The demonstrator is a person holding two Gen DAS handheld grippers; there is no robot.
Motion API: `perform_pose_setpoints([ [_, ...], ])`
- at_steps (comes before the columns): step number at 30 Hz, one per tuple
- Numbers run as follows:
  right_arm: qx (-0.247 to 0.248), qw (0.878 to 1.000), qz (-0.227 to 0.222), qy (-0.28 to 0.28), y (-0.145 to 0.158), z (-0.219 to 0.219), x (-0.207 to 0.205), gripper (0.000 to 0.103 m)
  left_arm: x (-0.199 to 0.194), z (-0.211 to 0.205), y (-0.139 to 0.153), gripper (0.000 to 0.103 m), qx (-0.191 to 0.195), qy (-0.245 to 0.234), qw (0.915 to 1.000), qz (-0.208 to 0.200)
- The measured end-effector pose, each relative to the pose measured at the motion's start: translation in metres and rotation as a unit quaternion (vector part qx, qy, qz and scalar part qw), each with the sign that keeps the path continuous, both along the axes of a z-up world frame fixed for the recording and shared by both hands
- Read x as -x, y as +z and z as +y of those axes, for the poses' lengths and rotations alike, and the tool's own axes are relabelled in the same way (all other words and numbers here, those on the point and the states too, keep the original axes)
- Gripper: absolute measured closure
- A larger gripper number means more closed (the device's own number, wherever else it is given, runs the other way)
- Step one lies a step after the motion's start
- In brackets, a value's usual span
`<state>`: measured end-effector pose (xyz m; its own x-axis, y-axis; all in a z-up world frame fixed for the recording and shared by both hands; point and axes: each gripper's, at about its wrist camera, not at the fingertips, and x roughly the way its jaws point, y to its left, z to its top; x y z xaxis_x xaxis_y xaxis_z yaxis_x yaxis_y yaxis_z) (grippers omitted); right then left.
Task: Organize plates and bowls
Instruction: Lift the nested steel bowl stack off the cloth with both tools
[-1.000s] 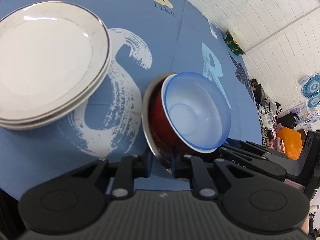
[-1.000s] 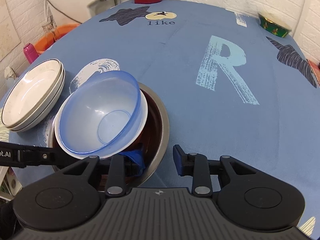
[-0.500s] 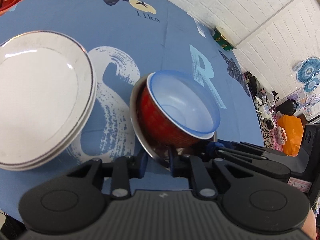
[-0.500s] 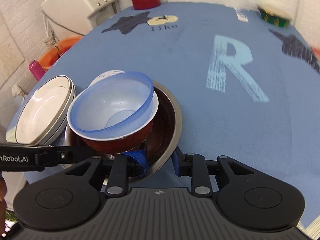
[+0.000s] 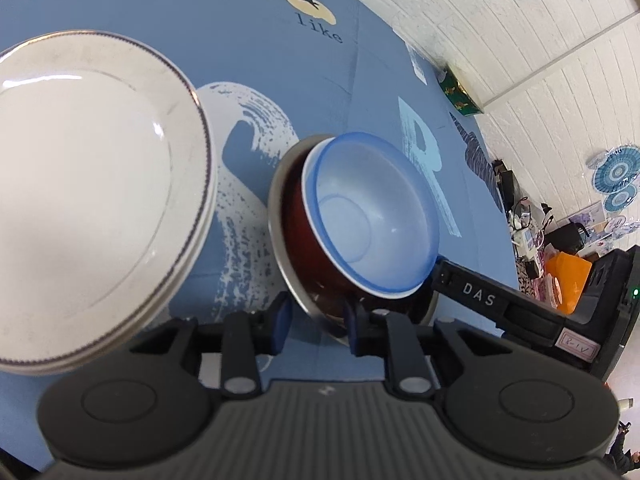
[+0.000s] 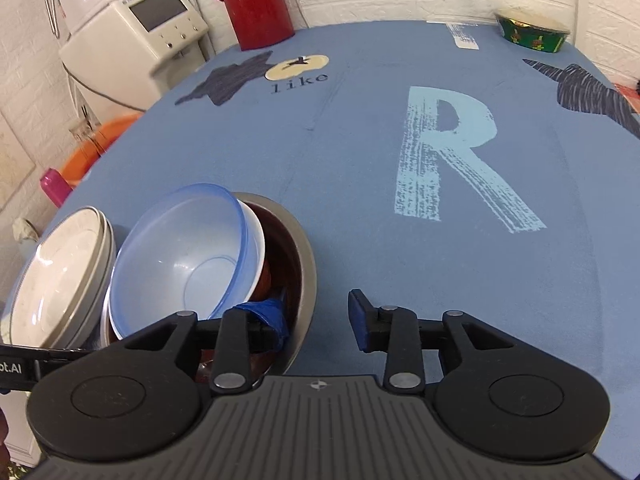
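A stack of white plates (image 5: 92,184) (image 6: 60,280) lies at the table's left. Right beside it stands a nest of bowls: a steel bowl (image 5: 278,216) (image 6: 306,264) holding a red bowl (image 5: 304,248), a white one and a translucent blue bowl (image 5: 372,216) (image 6: 180,256), all leaning. My left gripper (image 5: 316,320) straddles the steel bowl's near rim, one finger outside and one inside, with slack around the rim. My right gripper (image 6: 316,320) stands open across the opposite rim, its left finger (image 6: 272,318) inside the steel bowl and table showing beside the right one.
A red thermos jug (image 6: 260,4) and a white appliance (image 6: 136,40) stand behind the blue tablecloth (image 6: 360,152). A green bowl (image 6: 532,32) sits at the far right corner. An orange basin (image 6: 92,148) and a pink bottle (image 6: 54,188) lie beyond the table's left edge.
The bowl nest and both grippers have shifted closer to the plate stack. The left gripper's fingers have spread slightly. The right wrist view now points higher, showing the wall.
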<state>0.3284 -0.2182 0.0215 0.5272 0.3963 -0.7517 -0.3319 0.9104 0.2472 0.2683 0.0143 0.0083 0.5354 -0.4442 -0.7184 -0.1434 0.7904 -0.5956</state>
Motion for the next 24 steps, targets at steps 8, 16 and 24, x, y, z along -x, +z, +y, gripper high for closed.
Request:
perform_pose_setpoints([
  [8, 0.014, 0.999, -0.033, 0.034, 0.012, 0.012, 0.006, 0.09, -0.005, -0.015, 0.013, 0.074, -0.06, -0.038, 0.9961, -0.051],
  [16, -0.005, 1.0, -0.022, -0.006, 0.009, 0.003, -0.007, 0.086, -0.012, -0.006, 0.011, 0.067, -0.047, -0.032, 0.9978, -0.035],
  [24, -0.051, 0.998, 0.022, -0.021, 0.012, -0.003, -0.035, 0.083, 0.01, 0.011, 0.02, 0.043, 0.013, 0.023, 0.9993, -0.025],
])
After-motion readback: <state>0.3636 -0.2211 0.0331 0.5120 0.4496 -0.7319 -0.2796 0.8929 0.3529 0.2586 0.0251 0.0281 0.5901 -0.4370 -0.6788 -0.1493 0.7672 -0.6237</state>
